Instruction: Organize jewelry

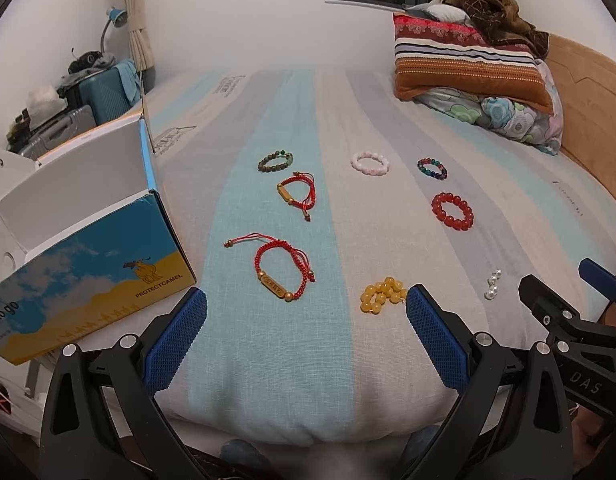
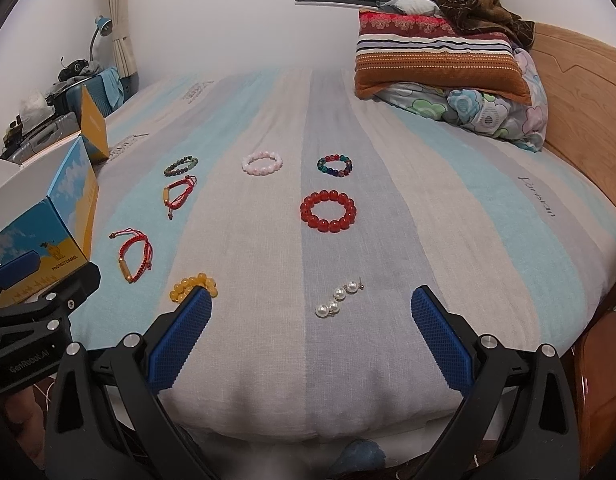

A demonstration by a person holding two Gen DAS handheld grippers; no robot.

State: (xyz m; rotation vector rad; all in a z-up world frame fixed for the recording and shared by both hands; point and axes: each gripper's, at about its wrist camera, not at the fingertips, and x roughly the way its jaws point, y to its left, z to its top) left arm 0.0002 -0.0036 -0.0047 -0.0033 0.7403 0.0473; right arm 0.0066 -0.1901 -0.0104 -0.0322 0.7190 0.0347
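Observation:
Several pieces of jewelry lie spread on the striped bed sheet point(image 1: 291, 352). Nearest my left gripper point(image 1: 305, 300) are a red cord bracelet point(image 1: 281, 270) and a yellow bead bracelet point(image 1: 382, 294). Farther off lie a second red cord bracelet point(image 1: 297, 194), a green-brown bead bracelet point(image 1: 275, 162), a pink bead bracelet point(image 1: 370, 163), a multicolour bracelet point(image 1: 432, 169) and a big red bead bracelet point(image 1: 452, 211). Pearl earrings point(image 2: 340, 300) lie just ahead of my right gripper point(image 2: 310, 302). Both grippers stand open and hold nothing.
An open blue and yellow shoebox point(image 1: 87, 264) stands at the left edge of the bed. Pillows and a folded quilt point(image 1: 480, 80) are piled at the back right by the wooden headboard point(image 1: 588, 92). Suitcases point(image 1: 83, 100) stand beyond the bed on the left.

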